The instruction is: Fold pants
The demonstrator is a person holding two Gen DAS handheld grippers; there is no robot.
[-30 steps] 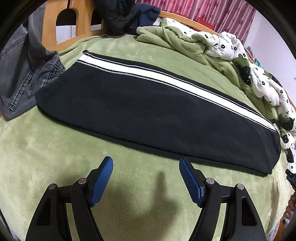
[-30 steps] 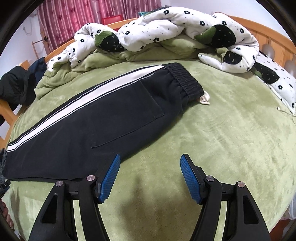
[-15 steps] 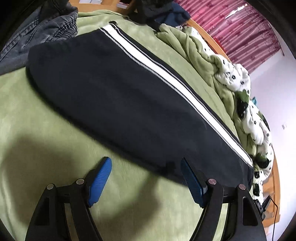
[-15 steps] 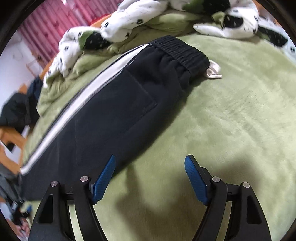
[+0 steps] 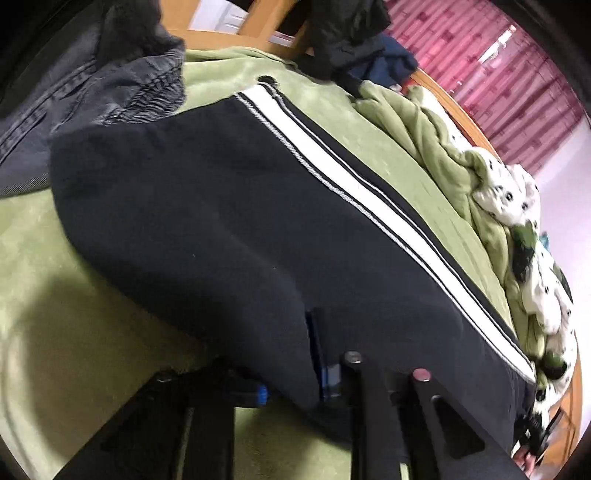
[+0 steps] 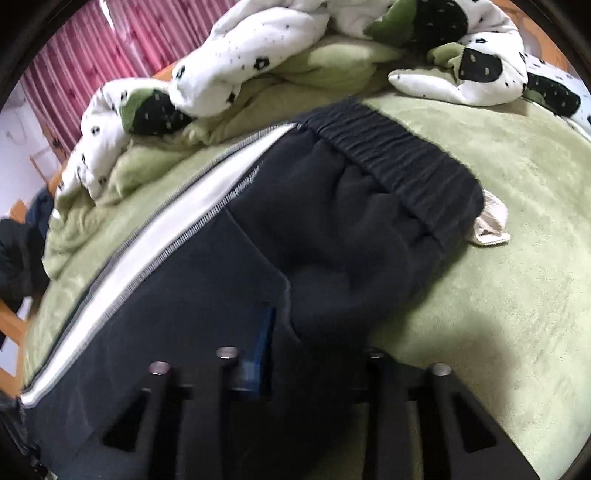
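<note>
Black pants [image 5: 229,221] with a white side stripe lie lengthwise on a green bedspread [image 5: 48,295], legs stacked. My left gripper [image 5: 295,365] is shut on the near edge of the pants' leg part, the cloth bunched over its fingers. In the right wrist view the pants [image 6: 332,240] show the elastic waistband [image 6: 399,162] and a white drawstring [image 6: 487,221]. My right gripper [image 6: 291,354] is shut on the near edge below the waistband; the cloth hides most of both blue pads.
Grey jeans [image 5: 92,92] lie beside the leg end. A crumpled green and white patterned quilt [image 6: 258,55] lies along the far side. Dark clothes [image 5: 347,33] hang on the wooden bed frame. Red curtains [image 5: 498,62] hang behind.
Both grippers moved forward onto the near edge of the pants and closed from open onto the cloth. The cloth now bunches up at the fingers.
</note>
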